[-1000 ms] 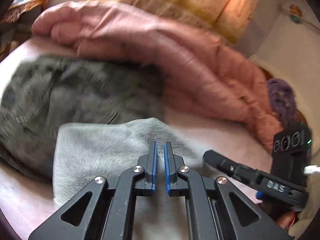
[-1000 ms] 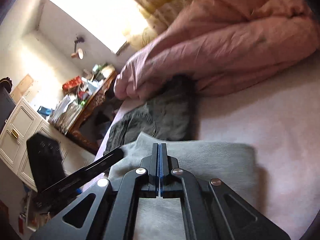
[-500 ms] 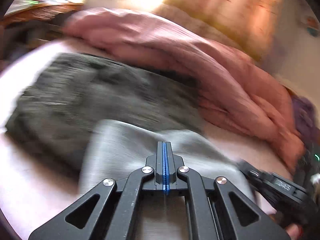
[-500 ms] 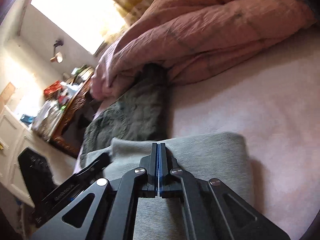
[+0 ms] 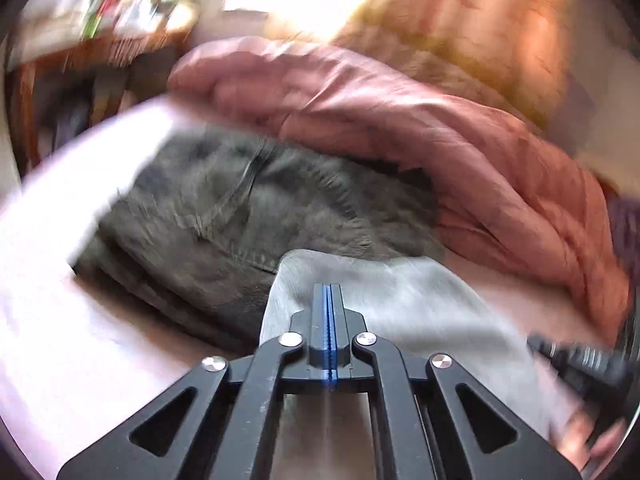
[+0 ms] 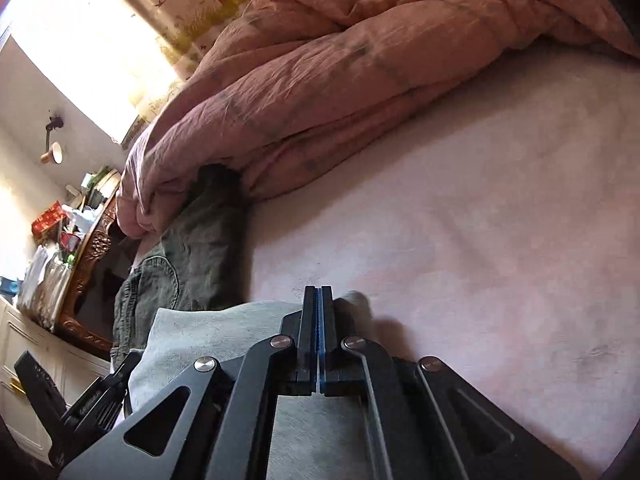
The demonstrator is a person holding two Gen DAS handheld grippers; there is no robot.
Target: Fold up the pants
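The light grey folded pants point(image 5: 420, 304) lie on the pink bed sheet point(image 6: 460, 220), under both grippers. My left gripper point(image 5: 328, 292) is shut, with the grey fabric passing beneath its jaws; whether it pinches the cloth is hard to tell. My right gripper point(image 6: 319, 294) is shut over the pants' right edge point(image 6: 224, 328). The right gripper also shows blurred at the right edge of the left wrist view point(image 5: 576, 360); the left gripper shows at the lower left of the right wrist view point(image 6: 92, 404).
A dark olive garment point(image 5: 248, 220) lies folded just beyond the grey pants, also in the right wrist view point(image 6: 192, 256). A bunched pink quilt point(image 6: 360, 64) lies behind. A cluttered wooden table point(image 6: 92, 248) stands past the bed's left edge.
My left gripper closed from open to shut. Both grippers swung rightward over the pants, so the grey fabric now sits lower and left in the right wrist view.
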